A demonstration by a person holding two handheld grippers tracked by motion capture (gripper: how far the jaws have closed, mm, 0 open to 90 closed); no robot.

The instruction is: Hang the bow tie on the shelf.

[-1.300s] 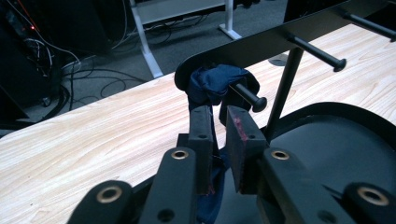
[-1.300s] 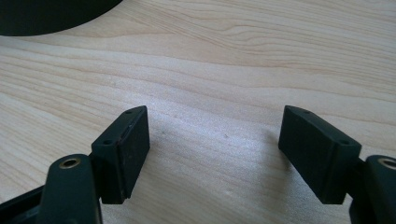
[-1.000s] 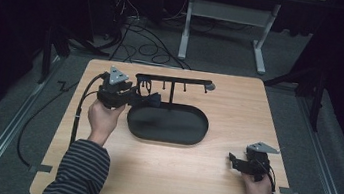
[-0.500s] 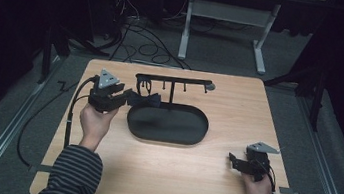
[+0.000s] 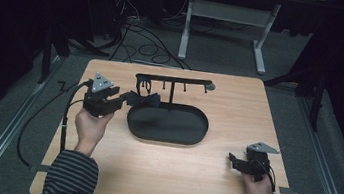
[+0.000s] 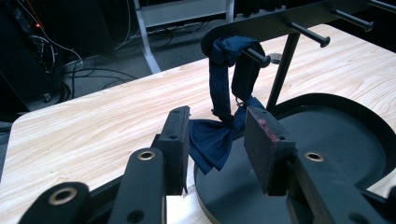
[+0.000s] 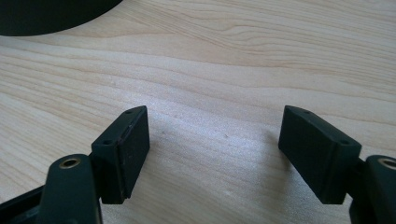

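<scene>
One bow tie (image 6: 212, 140) hung on one rack (image 5: 174, 80); left claw (image 6: 217, 140) just opening, spread around it, pads clear; right claw (image 7: 215, 154) spread wide, empty.

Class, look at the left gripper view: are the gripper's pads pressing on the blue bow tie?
No: the bow tie hangs from a peg of the rack, with the left gripper open and gaps beside both pads.

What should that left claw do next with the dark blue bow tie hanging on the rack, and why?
Probably back straight away. The left claw has just been opening, its pads clear of the dark blue fabric bow tie, whose strap already loops over a peg of the black metal rack.
</scene>
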